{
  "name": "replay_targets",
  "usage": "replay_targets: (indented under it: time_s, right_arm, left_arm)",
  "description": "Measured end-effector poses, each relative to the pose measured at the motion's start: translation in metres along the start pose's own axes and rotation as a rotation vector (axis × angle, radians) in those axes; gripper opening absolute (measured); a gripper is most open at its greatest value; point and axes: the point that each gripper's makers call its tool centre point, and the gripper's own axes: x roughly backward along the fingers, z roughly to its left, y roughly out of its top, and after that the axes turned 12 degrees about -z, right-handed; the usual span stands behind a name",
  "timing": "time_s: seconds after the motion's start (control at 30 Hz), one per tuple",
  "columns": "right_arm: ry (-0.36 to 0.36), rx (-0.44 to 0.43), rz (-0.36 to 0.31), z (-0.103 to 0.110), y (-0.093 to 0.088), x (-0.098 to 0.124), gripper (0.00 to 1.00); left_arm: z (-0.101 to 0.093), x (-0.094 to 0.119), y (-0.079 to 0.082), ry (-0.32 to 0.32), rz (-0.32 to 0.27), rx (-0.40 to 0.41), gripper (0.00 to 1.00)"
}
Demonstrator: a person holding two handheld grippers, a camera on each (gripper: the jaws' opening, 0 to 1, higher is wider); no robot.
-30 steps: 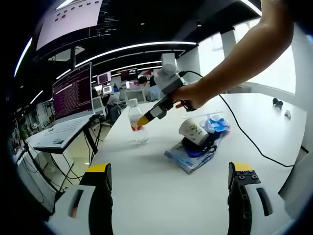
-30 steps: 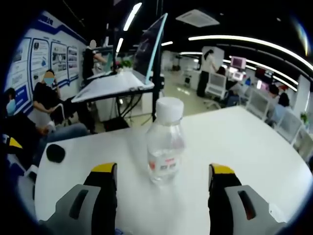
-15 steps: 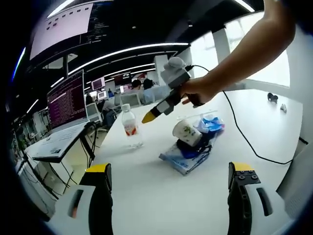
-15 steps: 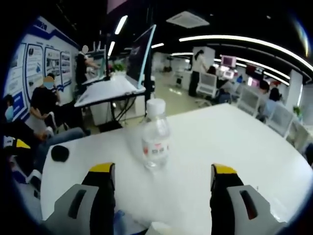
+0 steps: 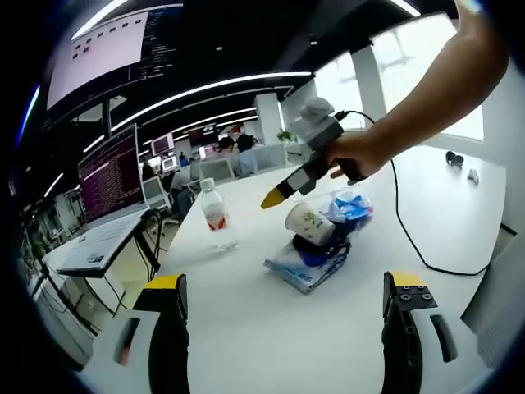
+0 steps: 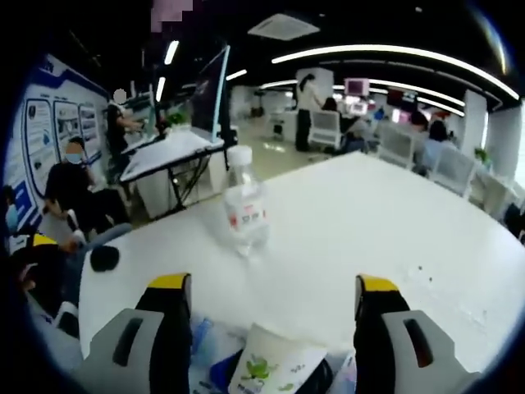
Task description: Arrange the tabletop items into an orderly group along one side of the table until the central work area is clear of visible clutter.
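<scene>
Both grippers had their fingers spread wide, nothing between them. From where I stood, the left gripper (image 5: 283, 328) hung low over the white table (image 5: 246, 328), its yellow-tipped fingers (image 5: 166, 283) parted with bare tabletop between them. Ahead of those fingers, a little to the right, lay the pile (image 5: 316, 246): a paper cup (image 5: 310, 223) tipped on its side on top of a flat blue packet (image 5: 295, 269), with a crumpled blue-and-clear bag (image 5: 351, 207) just behind it. Farther ahead and to the left, a bottle (image 5: 213, 215) with a red label stood upright, well apart from the pile. A hand (image 5: 349, 156) held the right gripper (image 5: 299, 176) in the air above the cup, its yellow tip pointing toward the bottle; a black cable (image 5: 410, 238) trailed from it across the table.

In the right gripper view, the right gripper (image 6: 275, 328) was just as open. The cup (image 6: 271, 369) lay close under and between its fingers (image 6: 171, 283), and the bottle (image 6: 244, 212) stood upright farther ahead, slightly left of the gap. A small black object (image 6: 103, 258) sat near the table edge, off to the left.
</scene>
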Motion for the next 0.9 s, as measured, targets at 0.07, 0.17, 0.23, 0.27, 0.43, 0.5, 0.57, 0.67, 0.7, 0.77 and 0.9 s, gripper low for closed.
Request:
replay_targets:
  time_s: [0.07, 0.17, 0.23, 0.27, 0.43, 0.5, 0.57, 0.67, 0.7, 0.77, 0.9]
  right_arm:
    - [-0.024, -0.031, 0.01, -0.004, -0.004, 0.007, 0.79]
    - [-0.043, -0.063, 0.013, -0.006, -0.007, 0.016, 0.78]
    - [-0.053, -0.068, 0.012, -0.007, -0.009, 0.023, 0.78]
    - [-0.057, -0.068, 0.013, -0.007, -0.011, 0.025, 0.79]
    - [-0.065, -0.078, 0.054, -0.005, -0.023, 0.038, 0.78]
    - [-0.074, -0.083, 0.054, -0.006, -0.025, 0.041, 0.77]
    - [-0.084, -0.102, 0.058, -0.006, -0.027, 0.043, 0.76]
    - [-0.101, -0.151, 0.09, -0.007, -0.034, 0.046, 0.74]
    - [-0.102, -0.169, 0.103, -0.006, -0.037, 0.046, 0.73]
    - [-0.108, -0.167, 0.111, -0.006, -0.039, 0.046, 0.72]
    - [-0.098, -0.194, 0.153, 0.001, -0.046, 0.044, 0.68]
  left_arm:
    - [0.0, 0.002, 0.0, 0.008, 0.003, -0.003, 1.0]
    - [0.002, 0.005, 0.006, 0.036, -0.018, -0.018, 1.0]
    - [0.003, 0.006, 0.006, 0.04, -0.021, -0.002, 1.0]
    - [0.003, 0.006, 0.006, 0.039, -0.018, 0.001, 1.0]
    - [0.004, 0.008, 0.008, 0.05, -0.022, 0.018, 1.0]
    - [0.002, 0.008, 0.007, 0.044, -0.016, 0.016, 1.0]
    - [-0.002, 0.008, 0.009, 0.034, -0.017, 0.005, 1.0]
    - [-0.007, 0.009, 0.01, 0.021, -0.014, -0.005, 1.0]
    - [-0.008, 0.01, 0.01, 0.018, -0.013, -0.009, 1.0]
    - [-0.01, 0.01, 0.012, 0.013, -0.016, -0.016, 1.0]
    - [-0.011, 0.01, 0.012, 0.014, -0.023, 0.003, 1.0]
